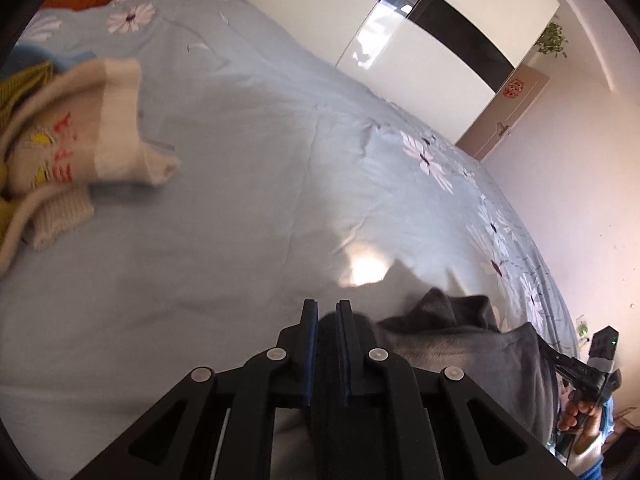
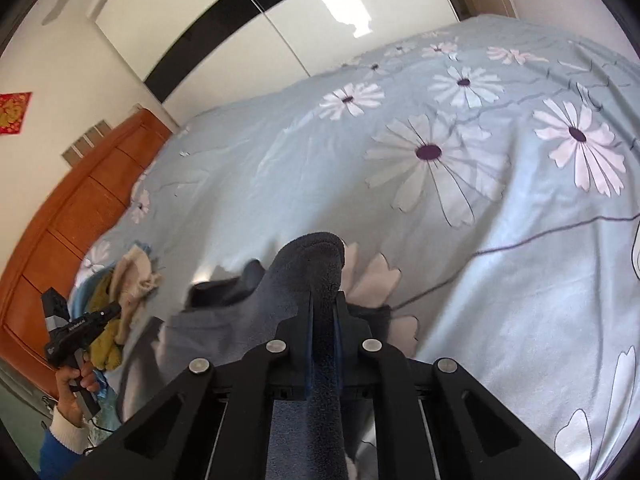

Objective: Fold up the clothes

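Gripping the grey garment (image 2: 308,276) in both clenched grippers (image 1: 327,308) (image 2: 323,300), you've barely started; the pile (image 1: 60,140) at left waits unfolded.

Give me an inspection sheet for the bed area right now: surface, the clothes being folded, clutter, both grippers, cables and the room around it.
Surface: bed with light blue floral duvet, rumpled, sunlit patch near the middle.
Job's things: dark grey garment, held by both grippers, its middle draped on the duvet.
Clutter: pile of clothes toward the headboard, cream knit with red lettering on top, olive-yellow and blue pieces beneath.
Grippers: left gripper shut on grey fabric; right gripper shut on a bunched fold of it.
Cables: thin dark lead below the left hand; where it runs, cannot tell.
Surroundings: white wardrobe with black band, orange wooden headboard, door, hanging plant.
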A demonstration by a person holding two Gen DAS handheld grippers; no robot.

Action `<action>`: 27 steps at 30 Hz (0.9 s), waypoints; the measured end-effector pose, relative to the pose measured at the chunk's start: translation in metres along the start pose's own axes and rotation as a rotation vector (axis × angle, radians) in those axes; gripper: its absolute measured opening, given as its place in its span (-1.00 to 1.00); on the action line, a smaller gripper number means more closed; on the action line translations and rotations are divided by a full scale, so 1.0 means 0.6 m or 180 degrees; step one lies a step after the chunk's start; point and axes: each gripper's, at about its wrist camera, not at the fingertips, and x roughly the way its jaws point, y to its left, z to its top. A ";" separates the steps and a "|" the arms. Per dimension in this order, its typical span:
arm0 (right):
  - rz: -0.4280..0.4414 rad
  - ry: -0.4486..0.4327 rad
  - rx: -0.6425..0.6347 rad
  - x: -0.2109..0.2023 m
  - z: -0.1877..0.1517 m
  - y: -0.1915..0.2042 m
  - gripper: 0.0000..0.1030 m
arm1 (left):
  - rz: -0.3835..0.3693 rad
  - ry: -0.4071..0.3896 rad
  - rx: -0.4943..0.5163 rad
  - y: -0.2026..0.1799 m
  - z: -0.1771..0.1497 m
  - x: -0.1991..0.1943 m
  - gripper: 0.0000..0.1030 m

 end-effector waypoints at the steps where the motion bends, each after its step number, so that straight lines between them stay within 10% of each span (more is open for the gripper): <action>1: -0.0018 0.0071 0.0028 0.011 -0.006 -0.007 -0.83 | -0.0026 0.0100 -0.0050 0.010 -0.010 0.013 -0.80; 4: 0.0130 0.0013 0.0212 0.010 -0.007 -0.023 -0.70 | -0.0042 0.0292 -0.0113 0.019 -0.028 0.031 -0.75; 7: 0.0071 0.0023 0.0299 0.012 0.007 -0.028 -0.14 | -0.0170 0.0400 -0.0256 0.025 -0.034 0.039 -0.20; 10: 0.0137 0.0115 0.0345 0.027 0.019 -0.034 -0.12 | -0.0151 0.0394 -0.0358 0.023 -0.037 0.048 0.00; 17: 0.0044 0.0313 0.0205 0.070 0.040 -0.008 -0.14 | -0.0341 0.0576 -0.0493 0.022 -0.018 0.062 0.00; 21: -0.0209 0.0374 -0.0058 0.070 0.041 0.020 -0.75 | -0.0512 0.0532 -0.0657 0.033 -0.010 0.050 0.01; 27: -0.0227 0.0158 -0.0231 0.037 0.043 0.036 -0.81 | -0.0858 0.0340 -0.1044 0.065 -0.008 0.032 0.26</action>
